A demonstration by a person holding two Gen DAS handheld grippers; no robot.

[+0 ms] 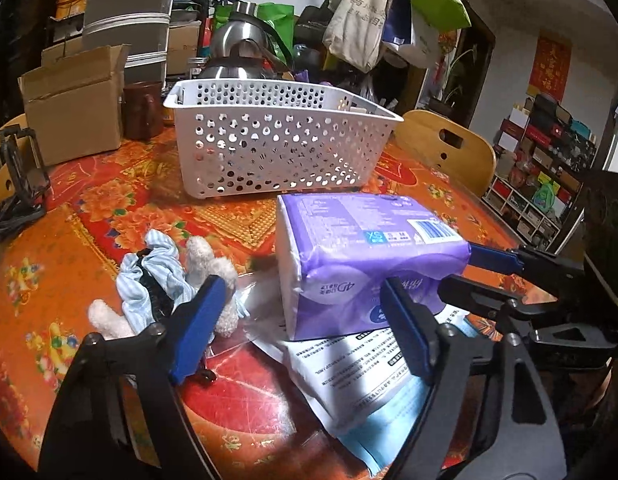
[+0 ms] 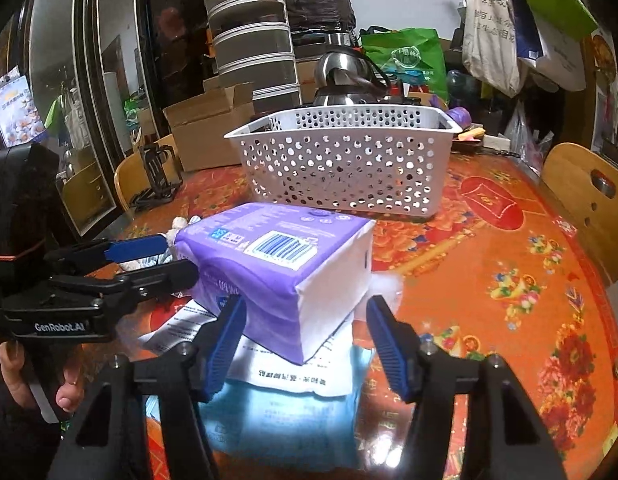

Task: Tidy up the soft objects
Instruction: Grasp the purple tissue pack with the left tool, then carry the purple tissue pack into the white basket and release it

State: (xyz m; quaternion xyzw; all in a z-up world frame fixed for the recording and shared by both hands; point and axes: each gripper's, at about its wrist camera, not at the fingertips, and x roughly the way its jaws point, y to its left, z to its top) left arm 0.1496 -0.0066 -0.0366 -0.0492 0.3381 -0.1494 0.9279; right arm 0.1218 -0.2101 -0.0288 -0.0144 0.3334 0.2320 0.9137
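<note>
A purple soft pack (image 1: 361, 256) lies on a white and blue flat pack (image 1: 361, 364) on the red table. It also shows in the right wrist view (image 2: 285, 264). A white perforated basket (image 1: 277, 140) (image 2: 345, 160) stands behind it. My left gripper (image 1: 305, 332) is open, its right finger near the purple pack's front corner. My right gripper (image 2: 305, 344) is open, its fingers on either side of the pack's near corner, and it shows in the left wrist view (image 1: 465, 264). A striped blue cloth with fluffy white pieces (image 1: 165, 280) lies left of the pack.
A cardboard box (image 1: 75, 100), a dark jar (image 1: 143, 110) and a steel kettle (image 1: 245, 48) stand behind the basket. A wooden chair back (image 1: 449, 148) is at the right table edge. A black stand (image 1: 21, 184) sits at the left. Bags hang behind.
</note>
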